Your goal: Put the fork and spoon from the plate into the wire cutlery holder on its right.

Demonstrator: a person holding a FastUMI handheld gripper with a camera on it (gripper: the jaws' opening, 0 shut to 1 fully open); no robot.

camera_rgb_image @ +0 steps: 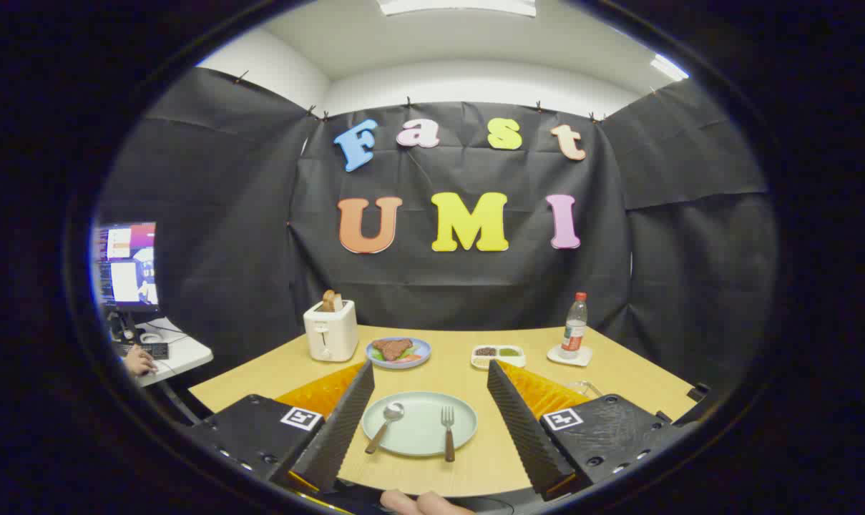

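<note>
The gripper (430, 400) hangs above the near edge of the pale wooden bench (618, 372) with its two fingers (346, 422) spread wide apart and holding nothing. Between them, just ahead, sits the round pale green plate (421, 436). On it lie the silver spoon with a wooden handle (384, 425) on the left and the silver fork with a wooden handle (447, 431) on the right, side by side and not touching. The thin wire cutlery holder (588, 388) peeks out just past the right finger, mostly hidden, so its shape is hard to tell. Beyond the plate stand a white toaster with bread in it (330, 330), a blue plate of food (398, 352), a small white snack tray (498, 355) and a clear bottle with a red cap (574, 326). Nothing looks picked up yet, so the first job is likely to grab one piece. A good way would be to go down slowly over the fork (it is nearer the holder), put one finger on each side of the handle, and squeeze gently. The handle is thin and flat on the plate, so it could slip. Keep the fingers low and straight.
</note>
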